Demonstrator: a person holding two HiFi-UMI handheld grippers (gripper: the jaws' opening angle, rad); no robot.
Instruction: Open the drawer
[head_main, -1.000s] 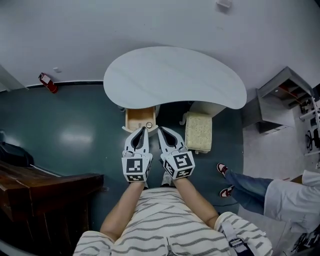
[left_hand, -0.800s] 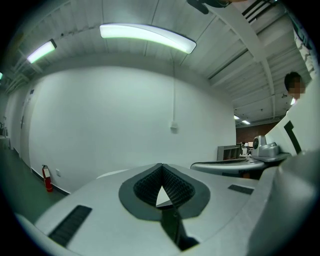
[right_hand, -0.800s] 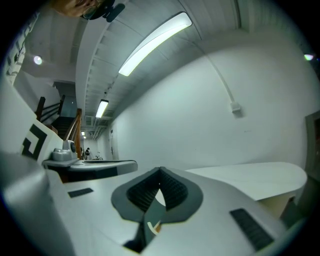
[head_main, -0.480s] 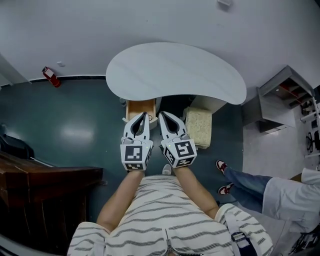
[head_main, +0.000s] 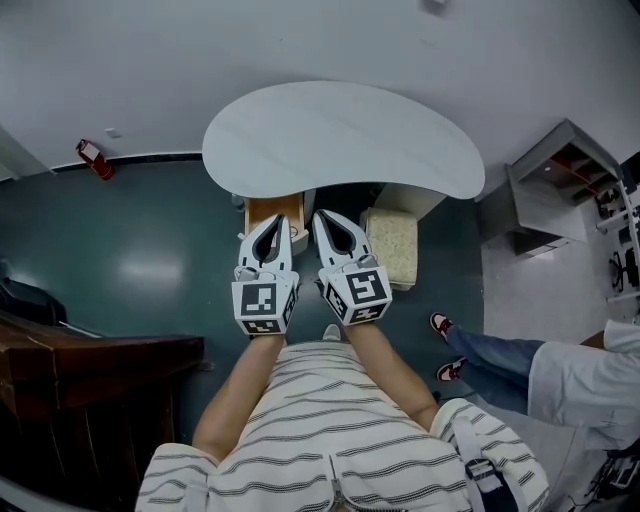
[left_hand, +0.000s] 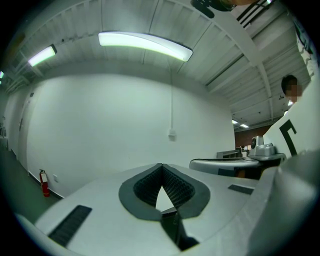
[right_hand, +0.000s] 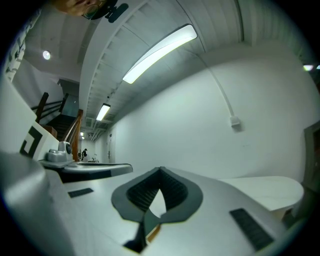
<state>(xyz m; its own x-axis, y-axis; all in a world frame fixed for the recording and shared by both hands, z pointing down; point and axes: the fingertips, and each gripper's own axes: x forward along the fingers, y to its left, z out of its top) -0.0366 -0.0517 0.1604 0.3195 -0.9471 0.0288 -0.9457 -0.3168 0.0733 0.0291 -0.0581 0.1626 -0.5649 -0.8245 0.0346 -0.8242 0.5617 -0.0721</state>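
Since a second ago, the left hand-held gripper (head_main: 281, 226) and right hand-held gripper (head_main: 319, 222) are lifted, both clenched empty, seemingly withdrawn because the light wooden drawer (head_main: 264, 208) is already pulled out beneath the white kidney-shaped table (head_main: 340, 140).

Curved white table (head_main: 340, 140) (kidney-shaped) stands on teal floor (head_main: 140, 250).

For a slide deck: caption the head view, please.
Left gripper and right gripper, both shut, held side by side over a wooden drawer protruding from under the white table.
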